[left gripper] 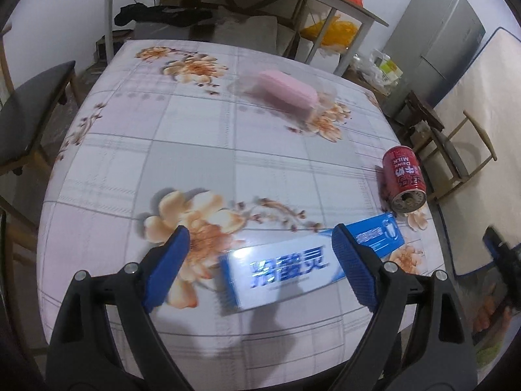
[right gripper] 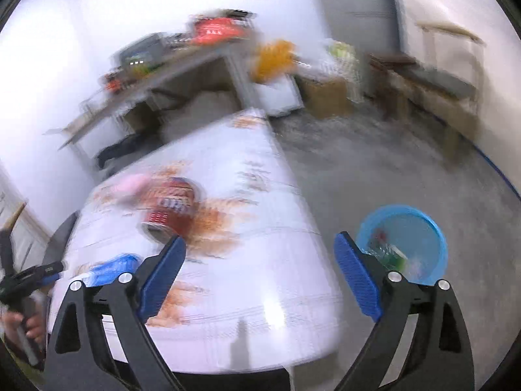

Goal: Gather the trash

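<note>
The left gripper [left gripper: 260, 260] hangs low over the table [left gripper: 195, 150] with its two blue pads spread wide, holding nothing; one blue-and-white toothpaste box [left gripper: 286, 270] lies flat on the flowered cloth between them, its far end reaching past the right-hand pad. Just beyond that end one red milk can [left gripper: 404, 177] lies on its side near the table's edge, its round end facing the camera. Farther off, near the far side of the table, sits one pink bar in a clear tray [left gripper: 288, 93]. The right gripper [right gripper: 260, 273] is likewise spread wide and carries nothing, hovering over the table's near corner in a heavily blurred view. The red can lies just past its left-hand pad, the blue box lower left. On the floor beside the table stands one blue basin [right gripper: 423, 224] with a few scraps in it, too blurred to count.
</note>
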`<state>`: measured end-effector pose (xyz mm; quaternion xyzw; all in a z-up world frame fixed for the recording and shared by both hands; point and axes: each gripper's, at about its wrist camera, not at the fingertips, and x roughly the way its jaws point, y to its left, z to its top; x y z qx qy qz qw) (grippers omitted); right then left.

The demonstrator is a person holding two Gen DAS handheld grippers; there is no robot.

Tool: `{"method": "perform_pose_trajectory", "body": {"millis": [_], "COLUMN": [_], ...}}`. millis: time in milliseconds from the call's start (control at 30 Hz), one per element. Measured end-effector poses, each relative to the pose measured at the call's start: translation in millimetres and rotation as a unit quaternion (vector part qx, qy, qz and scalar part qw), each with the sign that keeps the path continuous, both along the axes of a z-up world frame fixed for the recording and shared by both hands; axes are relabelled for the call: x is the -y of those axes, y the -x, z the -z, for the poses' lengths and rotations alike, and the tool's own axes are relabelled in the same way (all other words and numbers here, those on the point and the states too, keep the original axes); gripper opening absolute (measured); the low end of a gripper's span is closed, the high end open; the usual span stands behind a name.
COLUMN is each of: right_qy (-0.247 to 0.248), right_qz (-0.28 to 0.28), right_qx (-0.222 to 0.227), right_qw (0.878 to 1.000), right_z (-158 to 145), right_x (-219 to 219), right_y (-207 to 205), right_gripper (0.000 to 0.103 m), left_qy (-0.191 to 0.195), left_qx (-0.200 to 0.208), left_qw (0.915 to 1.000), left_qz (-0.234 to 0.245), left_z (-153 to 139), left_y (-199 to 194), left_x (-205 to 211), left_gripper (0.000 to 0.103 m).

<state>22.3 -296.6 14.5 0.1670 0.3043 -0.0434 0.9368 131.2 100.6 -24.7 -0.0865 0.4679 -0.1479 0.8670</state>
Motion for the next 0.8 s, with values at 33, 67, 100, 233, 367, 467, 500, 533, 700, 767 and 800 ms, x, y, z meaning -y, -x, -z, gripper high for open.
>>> {"method": "perform_pose_trajectory", "body": {"millis": [33,67,100,233,367,467,500,533,700,767,800], "right_qy": [0.003,0.009,0.016,0.040,0.006,-0.029,-0.026,-0.022,-0.020,-0.027,-0.033], "right_qz": [-0.039,-0.066,-0.083,-0.162,-0.217,-0.265,-0.269,-0.271,-0.280,-0.280,-0.280], "right_qx": [0.006,0.007,0.006,-0.020,-0.059,-0.087,-0.096,-0.105,-0.168,-0.194,-0.201], "right_qw": [0.999,0.998,0.996,0.986,0.974,0.960,0.958,0.957,0.945,0.940,0.938], "right_z": [-5.2,-7.5,-7.8,-3.1,4.5,16.1,20.5,25.1,48.4,57.1,61.0], "right_x": [-21.9,-39.2,-50.7,-109.8,-148.8,-167.2,-173.4,-174.2,-189.1,-191.7,-191.1], "right_y": [-12.1,-22.6,-29.6,-69.7,-113.3,-140.2,-145.9,-150.0,-159.9,-157.0,-158.2], "right_gripper": [0.094,0.094,0.094,0.094,0.094,0.094,0.094,0.094,0.094,0.094,0.094], "left_qy": [-0.001,-0.002,-0.004,-0.031,-0.112,-0.149,-0.146,-0.144,-0.120,-0.114,-0.111], "left_qx": [0.001,0.001,0.000,0.001,-0.008,-0.032,-0.030,-0.025,-0.032,-0.032,-0.032], "left_qw": [1.0000,1.0000,0.9999,0.9984,0.9918,0.9867,0.9876,0.9881,0.9921,0.9929,0.9933], "left_qz": [0.002,0.005,0.012,0.047,0.062,0.057,0.051,0.047,0.017,-0.001,-0.010], "left_z": [1.4,2.8,4.5,12.5,30.7,47.6,49.1,48.9,49.2,49.3,49.3], "left_y": [2.5,5.8,9.2,22.2,27.1,20.6,18.7,17.7,-3.8,-14.1,-19.9], "left_x": [-4.3,-6.7,-8.5,-4.1,14.6,21.3,20.0,18.6,7.3,1.4,-1.8], "left_gripper": [0.085,0.085,0.085,0.085,0.086,0.086,0.086,0.086,0.086,0.086,0.086]}}
